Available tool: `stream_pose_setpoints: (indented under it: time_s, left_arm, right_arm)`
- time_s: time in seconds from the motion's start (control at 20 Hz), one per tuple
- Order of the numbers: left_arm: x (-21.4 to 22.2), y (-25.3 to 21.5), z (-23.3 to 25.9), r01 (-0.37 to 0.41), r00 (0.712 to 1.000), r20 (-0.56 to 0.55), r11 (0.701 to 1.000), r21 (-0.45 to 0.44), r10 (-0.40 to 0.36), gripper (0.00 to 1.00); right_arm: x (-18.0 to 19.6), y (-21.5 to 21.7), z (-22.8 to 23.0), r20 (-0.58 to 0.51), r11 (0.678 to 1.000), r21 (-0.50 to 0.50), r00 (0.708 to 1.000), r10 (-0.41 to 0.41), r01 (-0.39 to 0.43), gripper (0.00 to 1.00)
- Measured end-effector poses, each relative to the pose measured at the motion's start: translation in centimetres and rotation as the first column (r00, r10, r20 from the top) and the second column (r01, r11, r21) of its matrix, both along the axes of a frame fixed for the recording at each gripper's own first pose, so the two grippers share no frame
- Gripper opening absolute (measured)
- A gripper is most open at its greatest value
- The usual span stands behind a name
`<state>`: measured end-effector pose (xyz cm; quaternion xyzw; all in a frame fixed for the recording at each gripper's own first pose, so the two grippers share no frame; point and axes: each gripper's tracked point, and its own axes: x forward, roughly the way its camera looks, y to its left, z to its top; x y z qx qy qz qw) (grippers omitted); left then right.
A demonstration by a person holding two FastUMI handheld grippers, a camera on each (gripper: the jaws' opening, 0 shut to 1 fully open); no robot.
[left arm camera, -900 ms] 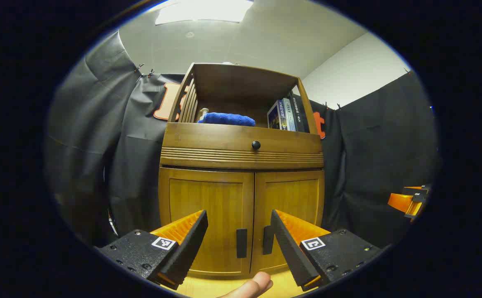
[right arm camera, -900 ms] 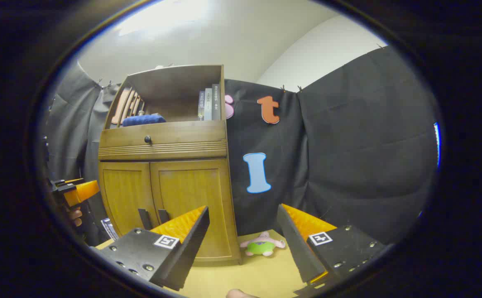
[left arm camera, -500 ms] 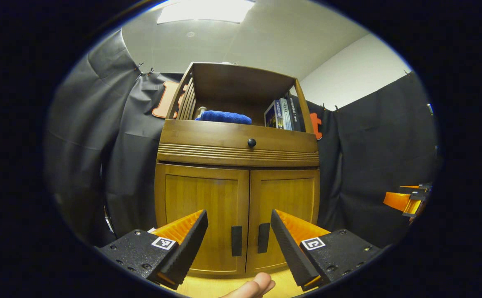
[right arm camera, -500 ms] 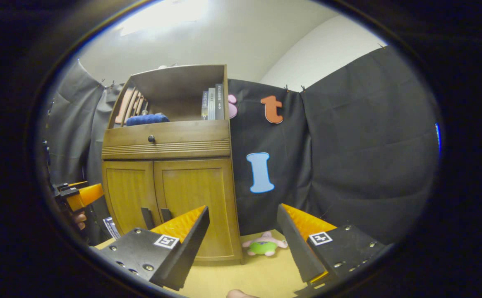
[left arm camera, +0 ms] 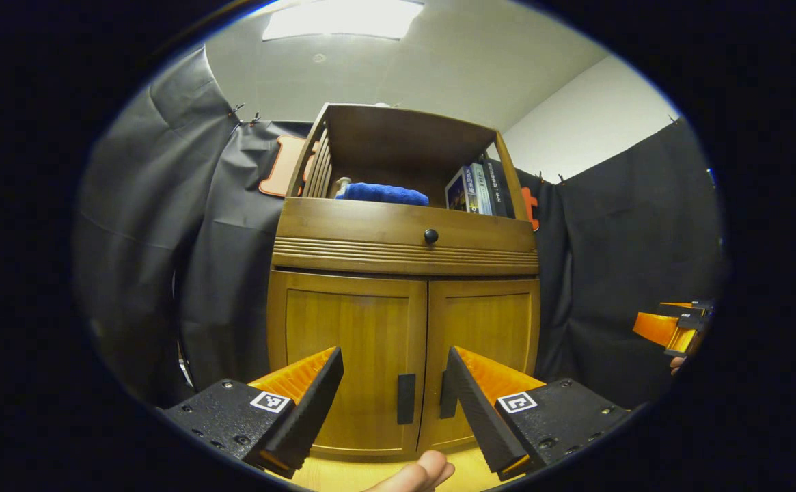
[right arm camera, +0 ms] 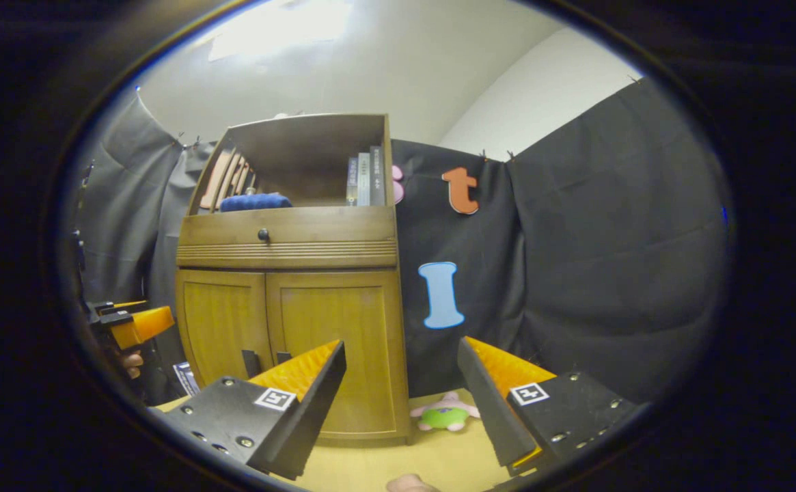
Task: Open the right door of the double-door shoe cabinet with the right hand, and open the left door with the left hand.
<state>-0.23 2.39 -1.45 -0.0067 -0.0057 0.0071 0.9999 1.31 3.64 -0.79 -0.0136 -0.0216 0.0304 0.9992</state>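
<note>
still-shut shoe cabinet (left arm camera: 404,321) doors, book spines (left arm camera: 477,191) unreadable, both tongs agape

One cabinet (left arm camera: 404,239) stood with two doors and two handles. One towel (left arm camera: 380,194), three books (left arm camera: 477,190), one toy (right arm camera: 444,414).

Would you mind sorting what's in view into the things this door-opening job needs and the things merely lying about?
For the job:
- right door, shut
- left door, shut
- left gripper, open
- right gripper, open

Lying about:
- blue towel on the shelf
- books
- drawer knob
- plush toy on the floor
</note>
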Motion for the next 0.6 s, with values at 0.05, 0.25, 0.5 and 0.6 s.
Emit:
stream_pose_setpoints:
  time_s: [0.05,0.25,0.5,0.6]
  left_arm:
    - [0.1,0.5,-0.2,-0.006,1.000,-0.005,1.000,-0.001,0.006,0.90]
    - [0.3,3.1,-0.5,-0.039,0.999,-0.018,0.999,-0.001,0.039,0.90]
    - [0.2,4.3,-0.5,-0.021,1.000,-0.008,0.999,-0.026,0.021,0.91]
    - [-0.5,3.5,-0.8,0.033,0.999,-0.010,0.999,-0.030,-0.033,0.91]
  right_arm:
    - [0.5,0.4,-0.7,-0.013,1.000,-0.013,1.000,0.002,-0.002,0.98]
    - [3.9,2.8,-3.8,-0.078,0.999,-0.007,0.996,0.040,-0.041,0.98]
    - [9.5,7.3,-7.3,-0.146,0.993,0.035,0.983,0.114,-0.110,0.98]
    - [11.9,10.2,-8.9,-0.171,0.988,0.050,0.973,0.153,-0.147,0.98]
